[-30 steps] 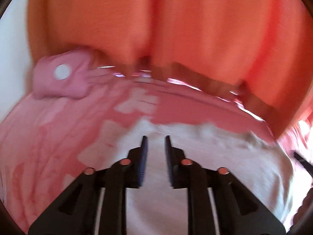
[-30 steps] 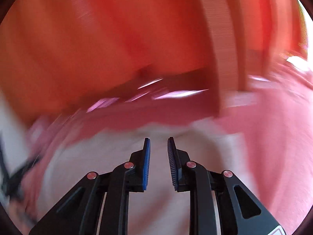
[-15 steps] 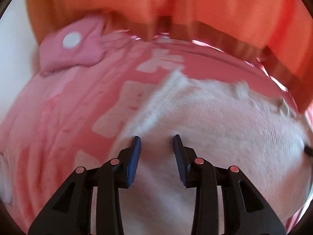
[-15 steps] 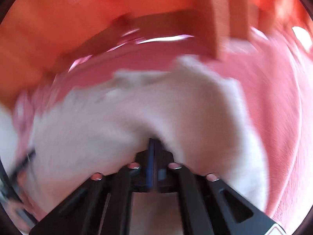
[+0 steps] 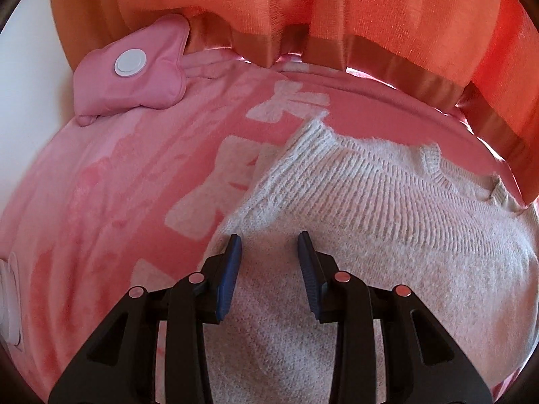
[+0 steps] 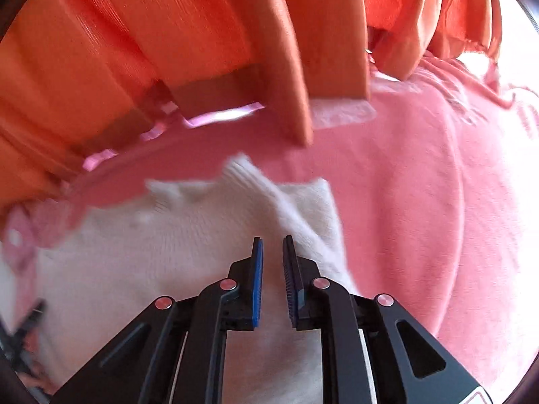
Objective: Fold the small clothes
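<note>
A small white knitted sweater (image 5: pixel 370 202) lies on a pink blanket (image 5: pixel 118 202), with a ribbed sleeve folded across its top. My left gripper (image 5: pixel 269 245) is open and empty, just above the sweater's left part. In the right wrist view the sweater (image 6: pixel 168 252) fills the lower left, a sleeve folded along its right edge. My right gripper (image 6: pixel 272 249) is open with a narrow gap between the jaws, empty, over the sweater's right side.
Orange curtains (image 5: pixel 337 10) hang along the blanket's far edge and show in the right wrist view (image 6: pixel 168 40) too. A pink pouch with a white button (image 5: pixel 131 70) lies at the back left. The pink blanket (image 6: pixel 421 202) extends to the right.
My right gripper was shut on the sweater half a second ago and has let go, now slightly open. My left gripper opened wider than a second ago. The sweater now lies flatter, sleeves folded in.
</note>
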Motion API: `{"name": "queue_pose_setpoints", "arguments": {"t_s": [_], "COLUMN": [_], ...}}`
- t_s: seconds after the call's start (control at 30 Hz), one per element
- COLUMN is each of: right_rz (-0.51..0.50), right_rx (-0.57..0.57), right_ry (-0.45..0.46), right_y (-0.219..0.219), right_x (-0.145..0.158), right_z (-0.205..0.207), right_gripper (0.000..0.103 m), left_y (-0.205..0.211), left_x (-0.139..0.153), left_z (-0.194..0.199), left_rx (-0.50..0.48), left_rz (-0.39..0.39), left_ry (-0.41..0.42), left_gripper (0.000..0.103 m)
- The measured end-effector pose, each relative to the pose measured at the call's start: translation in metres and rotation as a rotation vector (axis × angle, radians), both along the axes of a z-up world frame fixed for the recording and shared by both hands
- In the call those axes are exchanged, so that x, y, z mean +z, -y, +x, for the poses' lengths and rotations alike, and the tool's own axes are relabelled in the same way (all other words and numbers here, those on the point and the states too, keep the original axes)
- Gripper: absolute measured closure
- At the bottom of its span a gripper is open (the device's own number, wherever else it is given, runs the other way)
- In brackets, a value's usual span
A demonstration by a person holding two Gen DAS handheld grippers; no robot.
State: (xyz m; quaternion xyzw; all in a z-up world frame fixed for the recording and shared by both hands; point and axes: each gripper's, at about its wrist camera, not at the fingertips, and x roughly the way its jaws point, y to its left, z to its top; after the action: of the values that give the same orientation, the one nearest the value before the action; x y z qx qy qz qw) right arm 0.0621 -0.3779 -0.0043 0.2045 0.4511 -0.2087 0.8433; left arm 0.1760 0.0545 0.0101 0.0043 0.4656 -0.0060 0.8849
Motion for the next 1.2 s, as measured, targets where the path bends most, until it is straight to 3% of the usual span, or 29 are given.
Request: {"name": "queue_pose_setpoints", "arguments": {"t_s": [0.07, 0.17, 0.2, 0.27, 0.37, 0.4, 0.43, 0.47, 0.5, 0.53, 0.57, 0.63, 0.7, 0.77, 0.8, 0.87, 0.93, 0.97, 1.03, 1.13, 1.2], "right_rz": [0.003, 0.005, 0.000, -0.029, -0.037, -0.029, -0.022, -0.010, 0.001, 0.026, 0.056, 0.057, 0.066, 0.049, 0.017, -0.008, 0.048, 0.077, 0.082, 0.055, 0.010], "right_rx": [0.001, 0.004, 0.003, -0.003, 0.014, 0.022, 0.025, 0.029, 0.035, 0.057, 0.072, 0.083, 0.118, 0.126, 0.113, 0.074, 0.021, 0.005, 0.009, 0.013, 0.014], "right_ry": [-0.006, 0.078, 0.111, 0.141, 0.108, 0.094, 0.078, 0.076, 0.099, 0.126, 0.161, 0.247, 0.381, 0.454, 0.440, 0.321, 0.134, 0.160, 0.151, 0.240, 0.220], "right_y": [0.001, 0.001, 0.001, 0.003, 0.011, 0.012, 0.013, 0.014, 0.015, 0.015, 0.016, 0.012, 0.007, 0.004, 0.005, 0.013, 0.027, 0.033, 0.034, 0.027, 0.025], "right_x": [-0.006, 0.013, 0.018, 0.021, 0.007, 0.001, -0.006, -0.010, -0.011, -0.009, -0.001, 0.020, 0.051, 0.069, 0.067, 0.042, -0.009, -0.018, -0.005, 0.026, 0.025], "right_z": [0.004, 0.006, 0.007, 0.011, 0.024, 0.025, 0.027, 0.029, 0.029, 0.030, 0.030, 0.024, 0.013, 0.006, 0.008, 0.020, 0.037, 0.035, 0.036, 0.025, 0.027], "right_gripper": [0.089, 0.084, 0.067, 0.049, 0.048, 0.048, 0.048, 0.049, 0.066, 0.081, 0.094, 0.094, 0.095, 0.095, 0.095, 0.095, 0.094, 0.094, 0.094, 0.091, 0.087], "left_y": [0.001, 0.001, 0.001, -0.002, -0.008, -0.012, -0.015, -0.019, -0.022, -0.026, -0.027, -0.029, -0.028, -0.027, -0.026, -0.022, -0.024, -0.026, -0.023, -0.021, -0.021], "left_x": [-0.001, 0.000, 0.000, 0.002, 0.007, 0.009, 0.008, 0.006, 0.002, -0.007, -0.012, -0.007, 0.013, 0.034, 0.037, 0.025, -0.008, -0.016, -0.009, -0.001, -0.011], "left_z": [0.000, 0.001, 0.001, 0.003, 0.011, 0.016, 0.021, 0.026, 0.030, 0.036, 0.041, 0.039, 0.035, 0.032, 0.032, 0.038, 0.047, 0.048, 0.046, 0.043, 0.046], "left_rx": [-0.002, -0.002, 0.001, 0.010, 0.026, 0.045, 0.060, 0.075, 0.082, 0.069, 0.046, 0.048, 0.029, 0.012, 0.007, 0.014, 0.036, 0.045, 0.034, 0.031, 0.030], "left_rz": [0.010, 0.013, 0.008, -0.014, -0.072, -0.102, -0.119, -0.140, -0.161, -0.204, -0.245, -0.264, -0.278, -0.308, -0.305, -0.233, -0.211, -0.223, -0.198, -0.198, -0.190], "left_ry": [0.001, 0.000, -0.001, -0.001, 0.017, 0.039, 0.052, 0.058, 0.053, 0.022, -0.008, 0.010, 0.067, 0.132, 0.142, 0.121, 0.034, 0.016, 0.034, 0.045, 0.020], "left_gripper": [0.070, 0.069, 0.069, 0.068, 0.051, 0.035, 0.028, 0.028, 0.033, 0.061, 0.074, 0.092, 0.092, 0.093, 0.093, 0.093, 0.093, 0.093, 0.092, 0.092, 0.090]}}
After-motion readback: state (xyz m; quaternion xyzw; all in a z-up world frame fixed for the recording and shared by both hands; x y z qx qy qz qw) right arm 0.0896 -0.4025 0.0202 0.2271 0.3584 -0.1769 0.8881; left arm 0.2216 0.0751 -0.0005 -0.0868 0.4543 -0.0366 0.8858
